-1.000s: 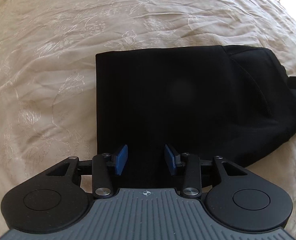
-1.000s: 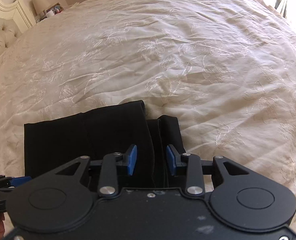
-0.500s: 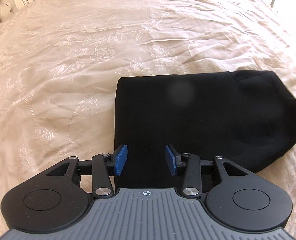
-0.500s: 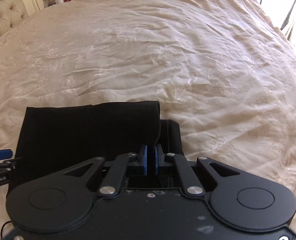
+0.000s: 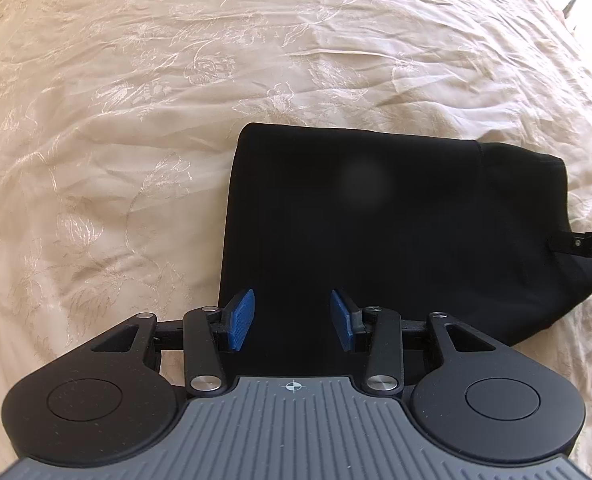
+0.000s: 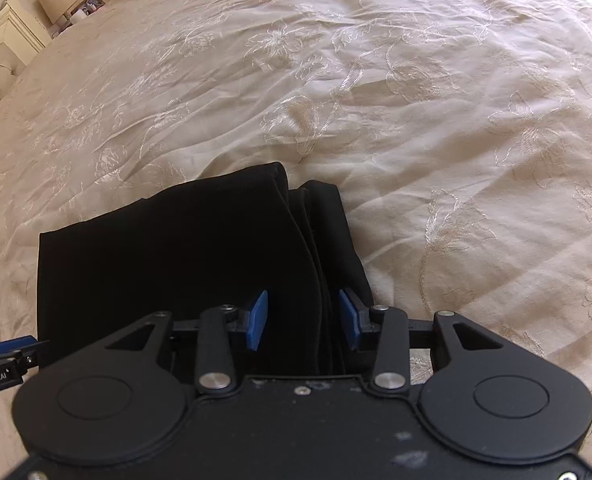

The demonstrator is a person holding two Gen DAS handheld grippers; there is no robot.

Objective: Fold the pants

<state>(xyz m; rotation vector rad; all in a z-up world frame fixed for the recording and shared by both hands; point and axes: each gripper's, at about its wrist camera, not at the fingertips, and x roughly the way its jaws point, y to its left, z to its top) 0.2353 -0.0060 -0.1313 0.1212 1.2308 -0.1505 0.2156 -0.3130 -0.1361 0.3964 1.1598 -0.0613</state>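
left wrist: steeply down, close | right wrist: steeply down, close | shared: black pants (image 5: pixel 375 240) on bedspread (image 6: pixel 375 80)

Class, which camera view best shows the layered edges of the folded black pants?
The right wrist view: the stacked layer edges run visibly up the pants. The left wrist view shows the pants mostly as one flat dark panel, layers barely distinguishable.

matt black cloth pants (image 5: pixel 375 240) on sheeny embroidered bedspread (image 5: pixel 136 80).
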